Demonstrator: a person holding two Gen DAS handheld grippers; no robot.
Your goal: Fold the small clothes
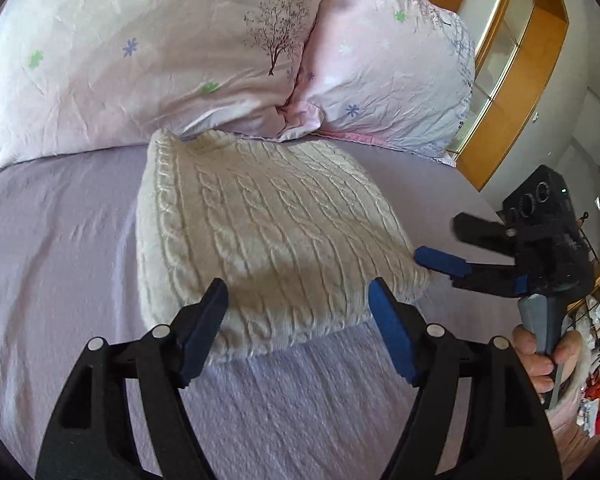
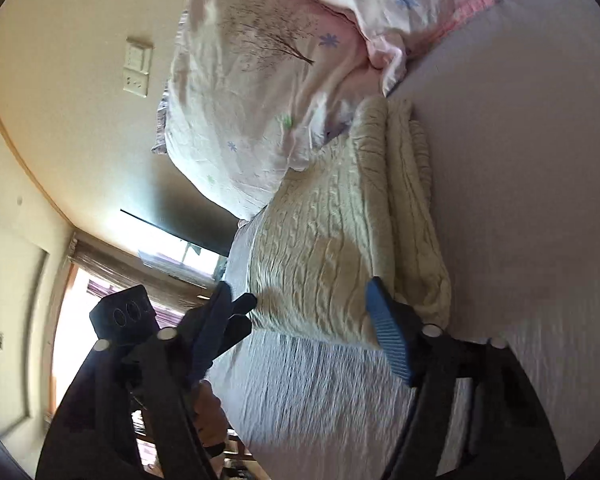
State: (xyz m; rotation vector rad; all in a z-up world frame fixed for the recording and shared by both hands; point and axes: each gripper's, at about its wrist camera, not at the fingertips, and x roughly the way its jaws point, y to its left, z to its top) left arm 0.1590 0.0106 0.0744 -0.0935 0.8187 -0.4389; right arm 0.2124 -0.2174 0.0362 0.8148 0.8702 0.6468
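Note:
A cream cable-knit sweater [image 1: 268, 232] lies folded into a thick rectangle on the lilac bed sheet [image 1: 60, 248], its far end against the pillows. It also shows in the right wrist view [image 2: 332, 240], folded in layers. My left gripper [image 1: 298, 316] is open and empty, just above the sweater's near edge. My right gripper [image 1: 446, 244] is open at the sweater's right corner, its blue pad close to the knit; in its own view it [image 2: 300, 320] is open and empty at the sweater's near end. The left gripper [image 2: 242, 314] shows there too.
Two pink floral pillows [image 1: 160, 52] [image 1: 384, 80] lie at the head of the bed. A wooden cabinet [image 1: 512, 80] stands beyond the bed's right side. A wall with a switch plate [image 2: 138, 68] and a bright window [image 2: 180, 252] show in the right wrist view.

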